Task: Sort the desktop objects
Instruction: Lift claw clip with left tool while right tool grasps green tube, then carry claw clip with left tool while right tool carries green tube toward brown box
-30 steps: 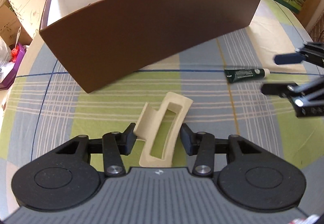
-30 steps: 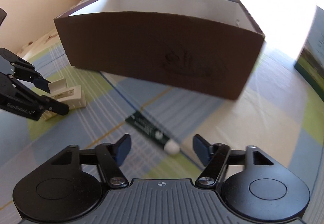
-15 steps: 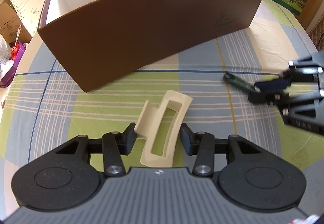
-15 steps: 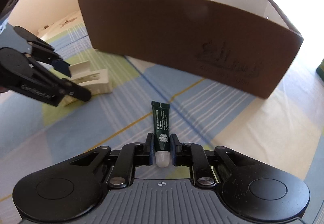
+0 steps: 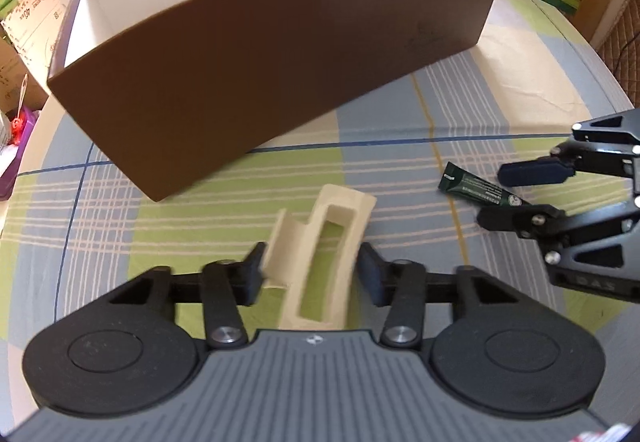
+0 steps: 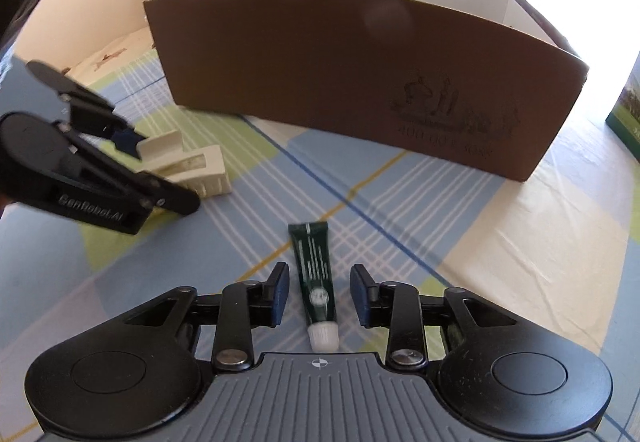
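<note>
Two low wrist views, close over tablecloth [image 5: 400, 170], both facing brown box [image 6: 360, 54]

The surface [image 5: 120, 202], under a checked cloth, carries a brown box [image 5: 280, 54] at the far side, a cream holder [image 5: 320, 242] near, a green tube [image 5: 476, 190] right

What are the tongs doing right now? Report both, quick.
Left tongs: open around the cream holder.
Right tongs: open, green tube lying between them, ungripped.

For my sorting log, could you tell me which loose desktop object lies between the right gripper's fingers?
The dark green tube, white cap toward the right gripper; the cream holder sits in the left gripper.
</note>
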A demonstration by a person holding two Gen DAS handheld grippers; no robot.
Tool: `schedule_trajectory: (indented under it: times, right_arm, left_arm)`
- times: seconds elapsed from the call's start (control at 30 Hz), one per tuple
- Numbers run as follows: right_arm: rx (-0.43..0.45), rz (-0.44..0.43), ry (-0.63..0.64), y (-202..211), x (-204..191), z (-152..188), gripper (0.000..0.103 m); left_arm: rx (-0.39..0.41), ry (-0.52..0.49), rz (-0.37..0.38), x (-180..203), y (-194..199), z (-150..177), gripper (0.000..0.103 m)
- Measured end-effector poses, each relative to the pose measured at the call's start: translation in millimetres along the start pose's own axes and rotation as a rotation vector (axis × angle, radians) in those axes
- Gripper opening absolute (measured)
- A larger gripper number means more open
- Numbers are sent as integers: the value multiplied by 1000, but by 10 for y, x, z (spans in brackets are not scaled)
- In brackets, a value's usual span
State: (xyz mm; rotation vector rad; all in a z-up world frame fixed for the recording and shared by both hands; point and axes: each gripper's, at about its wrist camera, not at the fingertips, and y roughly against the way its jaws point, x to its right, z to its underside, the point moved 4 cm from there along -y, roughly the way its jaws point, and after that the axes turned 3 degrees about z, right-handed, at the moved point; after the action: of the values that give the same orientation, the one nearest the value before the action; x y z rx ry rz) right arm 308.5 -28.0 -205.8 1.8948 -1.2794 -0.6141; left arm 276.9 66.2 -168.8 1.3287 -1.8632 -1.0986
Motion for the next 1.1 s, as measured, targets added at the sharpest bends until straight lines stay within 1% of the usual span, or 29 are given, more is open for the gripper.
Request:
schedule_trajectory:
  times: [0.13,0.17,0.2,0.3,0.4,0.5,0.77,1.1]
  right_arm:
    - [8,17,-9,-31,-30,-19,30]
    - [6,18,-14,-34,-38,-24,25]
    - [4,16,-11,-34,-56,-27,15]
    - [-7,43,-2,-36,-114,-37,15]
    - [-29,41,-29,-30,-124,-41,14]
    - [-37,36,-52,23,-116,-19,14]
    - [11,-9,-147,322,-39,-91,14]
    - [110,-37,-204,674,27,-384,14]
  left_arm:
    - [-1,16,-17,-15,40,48,40]
    - [-1,23,-19,-18,51,59,40]
    - [-3,31,-19,-18,60,68,40]
    - [-9,59,-3,-13,94,95,39]
    - [-14,83,17,2,138,121,39]
    - [-2,89,27,18,212,128,39]
    - [44,109,36,23,467,24,39]
    - [118,108,29,23,813,-268,39]
